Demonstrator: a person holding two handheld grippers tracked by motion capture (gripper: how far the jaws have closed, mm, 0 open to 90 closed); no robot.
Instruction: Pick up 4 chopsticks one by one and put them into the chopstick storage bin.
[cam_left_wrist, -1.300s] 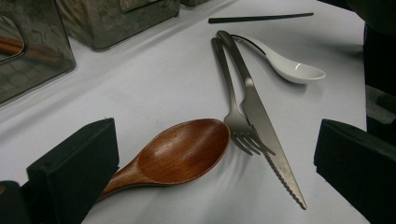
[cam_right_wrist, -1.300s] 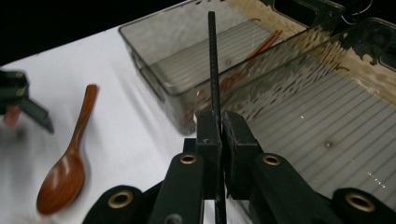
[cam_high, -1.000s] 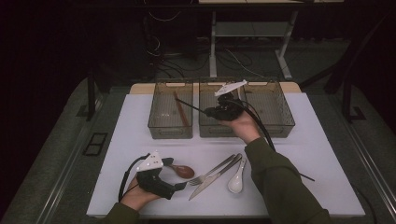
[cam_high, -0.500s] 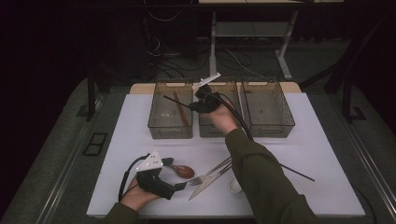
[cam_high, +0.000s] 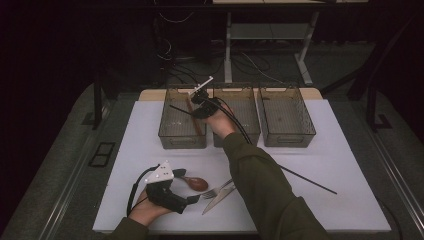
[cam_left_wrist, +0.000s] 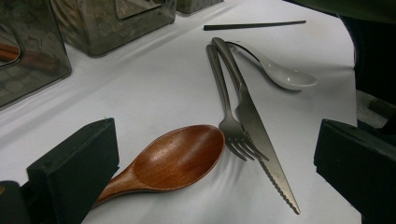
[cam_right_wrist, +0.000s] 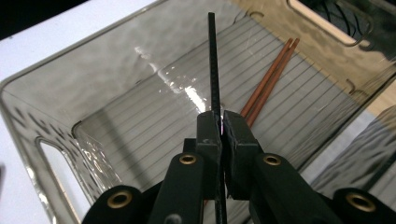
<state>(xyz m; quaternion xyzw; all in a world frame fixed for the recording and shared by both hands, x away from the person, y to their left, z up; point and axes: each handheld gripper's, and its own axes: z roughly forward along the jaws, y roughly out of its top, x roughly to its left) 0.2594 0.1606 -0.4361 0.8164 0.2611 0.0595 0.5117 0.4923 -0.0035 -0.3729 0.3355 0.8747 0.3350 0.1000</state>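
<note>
Right claw (cam_right_wrist: 219, 128) pinches a black chopstick (cam_right_wrist: 213, 60) above the left bin (cam_high: 172, 131); left claw (cam_left_wrist: 215, 163) spread around the wooden spoon (cam_left_wrist: 173, 158) on the table (cam_high: 340, 165).

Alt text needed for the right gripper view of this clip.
The right tool, shut on a black chopstick, holds it over a clear plastic bin. A pair of brown chopsticks lies on the bin's ribbed floor, and the white table shows beyond the rim.

The right arm stretches far across the table, its right gripper (cam_high: 196, 104) at the far middle with jaws pinched nearly together on a thin black stick. The left gripper (cam_high: 192, 199) rests low at the near left, jaws spread wide, pointing right.
</note>
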